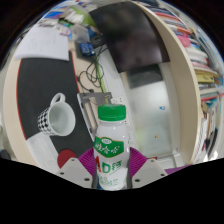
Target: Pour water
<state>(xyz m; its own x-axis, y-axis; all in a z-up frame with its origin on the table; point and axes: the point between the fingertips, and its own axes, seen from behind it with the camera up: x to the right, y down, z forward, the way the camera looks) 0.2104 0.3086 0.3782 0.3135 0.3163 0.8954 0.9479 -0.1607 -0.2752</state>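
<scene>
A white bottle (pixel 110 145) with a green cap and green label stands upright between my fingers, and both magenta pads (pixel 72 160) press against its sides. My gripper (pixel 110 170) is shut on the bottle. A white mug (pixel 57 118) with a black-and-white checkered base and a handle lies tilted on the table, to the left of the bottle and beyond the fingers, its opening facing me.
A black mat (pixel 45 80) covers the table behind the mug. Tangled cables (pixel 95 72) lie beyond the bottle. A round white table edge (pixel 175 90) curves to the right, with bookshelves (pixel 205 70) past it.
</scene>
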